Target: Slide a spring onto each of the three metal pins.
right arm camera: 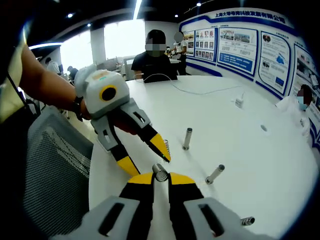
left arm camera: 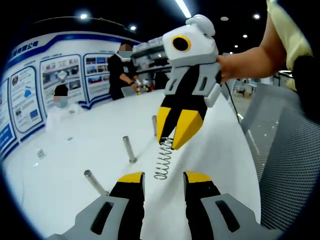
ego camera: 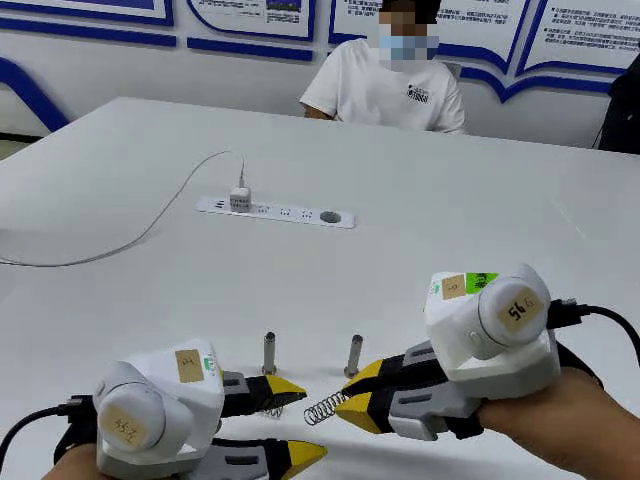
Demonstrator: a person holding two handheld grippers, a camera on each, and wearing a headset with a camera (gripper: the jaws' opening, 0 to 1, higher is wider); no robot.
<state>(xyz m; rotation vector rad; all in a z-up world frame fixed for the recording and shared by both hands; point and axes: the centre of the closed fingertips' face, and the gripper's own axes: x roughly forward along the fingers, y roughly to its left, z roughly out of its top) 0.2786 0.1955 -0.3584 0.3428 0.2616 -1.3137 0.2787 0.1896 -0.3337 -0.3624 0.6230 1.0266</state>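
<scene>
Spring (ego camera: 323,408) sits clamped in the right tool (right arm camera: 160,179), whose sticker reads "5K"; left tool (right arm camera: 150,165) gapes apart.

White table (ego camera: 450,220) with a power strip (ego camera: 275,211); blue-trimmed poster wall (ego camera: 90,55) behind.
</scene>
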